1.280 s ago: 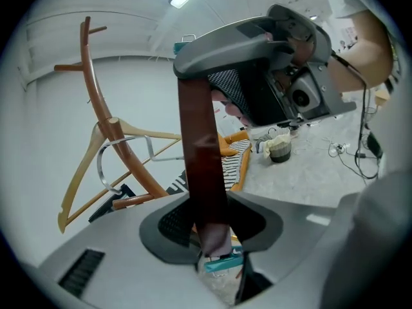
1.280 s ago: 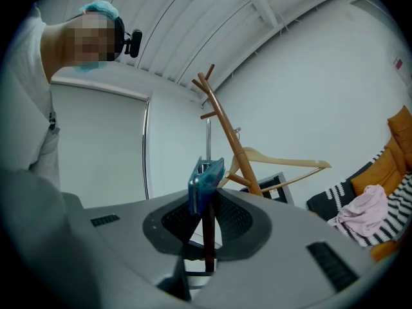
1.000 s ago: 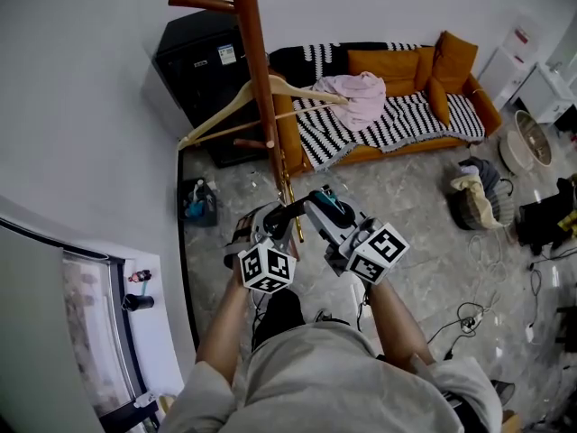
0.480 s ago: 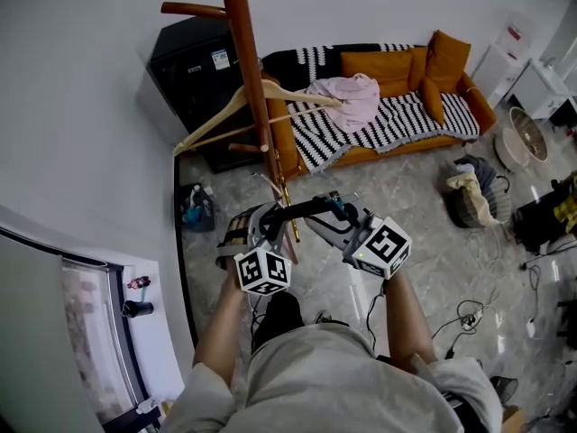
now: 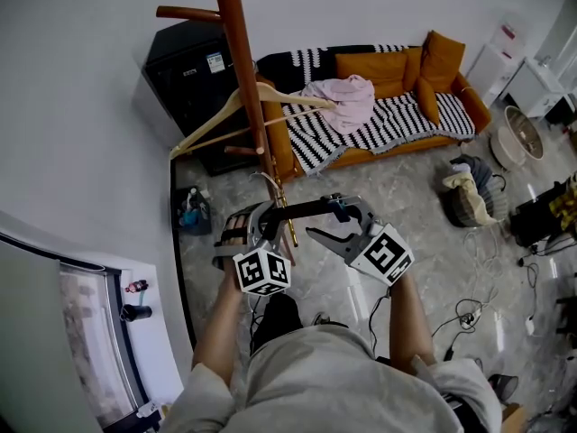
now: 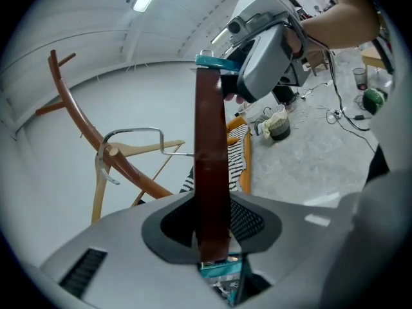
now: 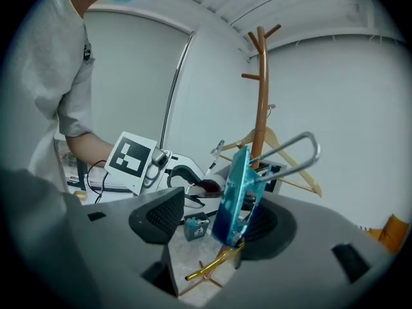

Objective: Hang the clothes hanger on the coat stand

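My left gripper [image 5: 270, 218] [image 6: 212, 232] is shut on a dark brown hanger bar [image 5: 302, 209] [image 6: 211, 172], which runs from its jaws across to the right gripper. That bar ends in a teal piece [image 7: 233, 192] with a metal hook [image 7: 293, 148]. The right gripper [image 5: 335, 222] [image 7: 215, 221] has its jaws opening; the teal end stands between them and leans on one side, the other pad well clear. The brown coat stand [image 5: 236, 70] [image 6: 77, 124] [image 7: 260, 95] rises just ahead, with a pale wooden hanger [image 5: 230, 108] [image 6: 100, 185] [image 7: 308, 176] on one peg.
A black cabinet [image 5: 194, 70] stands behind the stand by the wall. An orange sofa [image 5: 451, 70] with a striped throw and a pink garment [image 5: 347, 93] lies beyond. A blue bin [image 5: 192, 207], a basket [image 5: 473, 197] and cables [image 5: 469, 314] sit on the marble floor.
The right gripper's jaws have spread wide, letting go of the hanger's teal end, and that hand has drawn slightly right. The left gripper keeps its hold on the bar.
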{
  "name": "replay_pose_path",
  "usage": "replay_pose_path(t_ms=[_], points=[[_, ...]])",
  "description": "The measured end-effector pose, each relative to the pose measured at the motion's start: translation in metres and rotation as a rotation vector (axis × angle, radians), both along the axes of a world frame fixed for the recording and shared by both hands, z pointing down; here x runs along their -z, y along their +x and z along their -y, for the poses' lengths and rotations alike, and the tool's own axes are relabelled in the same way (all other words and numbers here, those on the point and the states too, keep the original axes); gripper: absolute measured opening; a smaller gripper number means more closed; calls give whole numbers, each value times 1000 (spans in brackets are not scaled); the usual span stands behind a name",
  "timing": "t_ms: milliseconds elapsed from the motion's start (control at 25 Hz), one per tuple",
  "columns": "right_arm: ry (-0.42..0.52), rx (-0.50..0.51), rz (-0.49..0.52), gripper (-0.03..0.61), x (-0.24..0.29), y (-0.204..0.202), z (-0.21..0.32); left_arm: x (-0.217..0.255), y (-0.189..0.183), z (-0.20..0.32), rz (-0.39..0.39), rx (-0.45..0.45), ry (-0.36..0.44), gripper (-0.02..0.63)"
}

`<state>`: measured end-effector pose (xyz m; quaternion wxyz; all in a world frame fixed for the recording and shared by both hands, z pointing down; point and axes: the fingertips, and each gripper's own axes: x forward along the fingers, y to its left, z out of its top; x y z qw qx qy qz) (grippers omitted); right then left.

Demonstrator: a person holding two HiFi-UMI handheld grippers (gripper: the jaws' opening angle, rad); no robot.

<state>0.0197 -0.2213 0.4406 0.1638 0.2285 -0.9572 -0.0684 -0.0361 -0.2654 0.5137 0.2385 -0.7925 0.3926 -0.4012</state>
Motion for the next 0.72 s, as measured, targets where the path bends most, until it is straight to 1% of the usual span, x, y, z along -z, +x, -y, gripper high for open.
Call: replay_pose_path(t_ms=[160, 240, 360, 480, 640, 720], points=[[2, -25, 14, 238, 1, 10, 0, 1, -2, 0, -1, 3, 9, 127], [15, -39, -11, 238, 0, 17, 1, 2, -5, 0, 1, 7, 14, 127], [60, -85, -79, 238, -2, 33, 4, 3, -9, 3, 9, 15, 18, 127], [135, -179, -186, 238, -2, 55, 7, 5, -13, 6, 14, 25, 18, 127], [292, -307, -373, 238, 19, 77, 10, 6, -16, 9, 20, 32, 21, 127], [367, -345, -456, 241, 33, 79, 10, 5, -17, 11, 34, 36, 21, 127]])
